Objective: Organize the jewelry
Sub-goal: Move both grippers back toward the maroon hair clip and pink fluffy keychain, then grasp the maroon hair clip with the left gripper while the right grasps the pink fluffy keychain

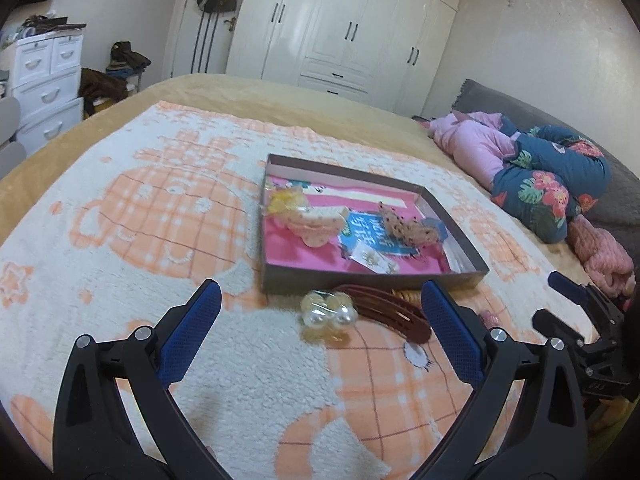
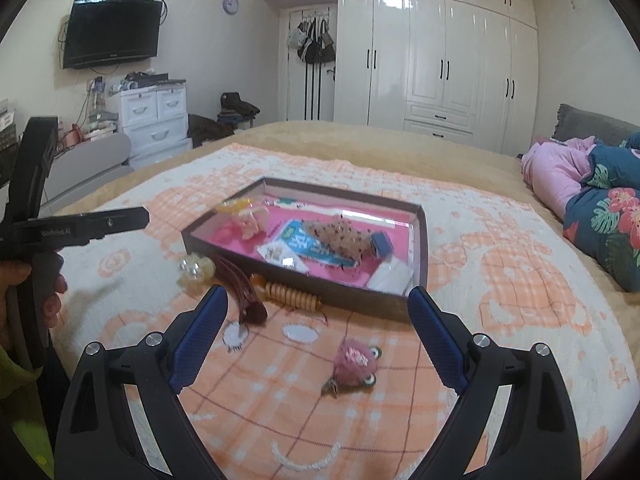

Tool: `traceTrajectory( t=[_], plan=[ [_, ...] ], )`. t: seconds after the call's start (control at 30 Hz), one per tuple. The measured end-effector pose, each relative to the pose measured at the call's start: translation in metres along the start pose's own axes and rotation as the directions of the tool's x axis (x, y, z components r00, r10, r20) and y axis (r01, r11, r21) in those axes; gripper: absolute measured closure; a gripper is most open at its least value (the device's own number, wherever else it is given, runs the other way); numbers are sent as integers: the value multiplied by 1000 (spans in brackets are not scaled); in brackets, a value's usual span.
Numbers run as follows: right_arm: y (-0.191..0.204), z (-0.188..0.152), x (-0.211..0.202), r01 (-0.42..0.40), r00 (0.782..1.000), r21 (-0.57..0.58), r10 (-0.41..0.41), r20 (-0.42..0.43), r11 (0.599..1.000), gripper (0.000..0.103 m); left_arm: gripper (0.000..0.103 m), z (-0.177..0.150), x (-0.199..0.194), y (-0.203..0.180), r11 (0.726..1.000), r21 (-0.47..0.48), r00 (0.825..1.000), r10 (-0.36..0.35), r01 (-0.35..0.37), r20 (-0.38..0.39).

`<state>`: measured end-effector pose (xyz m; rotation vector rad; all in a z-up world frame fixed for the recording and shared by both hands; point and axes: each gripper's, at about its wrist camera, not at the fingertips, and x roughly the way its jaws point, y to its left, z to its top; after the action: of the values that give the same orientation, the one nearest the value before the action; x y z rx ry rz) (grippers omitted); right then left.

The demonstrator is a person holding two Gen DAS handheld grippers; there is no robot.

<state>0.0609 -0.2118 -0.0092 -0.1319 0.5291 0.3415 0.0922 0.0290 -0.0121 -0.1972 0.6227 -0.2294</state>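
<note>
On a bed's orange-and-cream blanket point(image 2: 500, 280), my left gripper point(image 1: 320, 304) and right gripper point(image 2: 318, 304) hover with jaws spread wide, holding nothing. At 12 o'clock lies a shallow brown box point(image 2: 420, 248) lined in pink, holding a cream claw clip point(image 1: 320, 226), a yellow clip point(image 1: 282, 200), a speckled bow point(image 2: 340, 240), an earring card point(image 1: 374, 260) and a blue card point(image 1: 370, 234). Outside its near wall rest a pearl hair tie point(image 1: 324, 314), a maroon barrette point(image 1: 394, 312) and an amber spiral clip point(image 2: 292, 294); a pink fuzzy clip point(image 2: 354, 364) sits between my right jaws.

Fluffy cloth blanket point(image 2: 460, 280) — glossy pearl clip point(image 1: 326, 314), matt cardboard tray point(image 2: 420, 248).
</note>
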Motion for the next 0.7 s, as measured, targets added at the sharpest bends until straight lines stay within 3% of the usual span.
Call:
traceTrajectory(
  t=[0.43, 0.7],
  plan=[
    [-17, -31, 21, 43, 996, 24, -41, -79, 999, 14, 11, -23, 36, -37, 994, 29, 986, -105, 110, -127],
    [-32, -45, 42, 48, 990, 77, -37, -135, 996, 15, 11, -27, 59, -46, 980, -35, 961, -197, 194, -194]
  ],
)
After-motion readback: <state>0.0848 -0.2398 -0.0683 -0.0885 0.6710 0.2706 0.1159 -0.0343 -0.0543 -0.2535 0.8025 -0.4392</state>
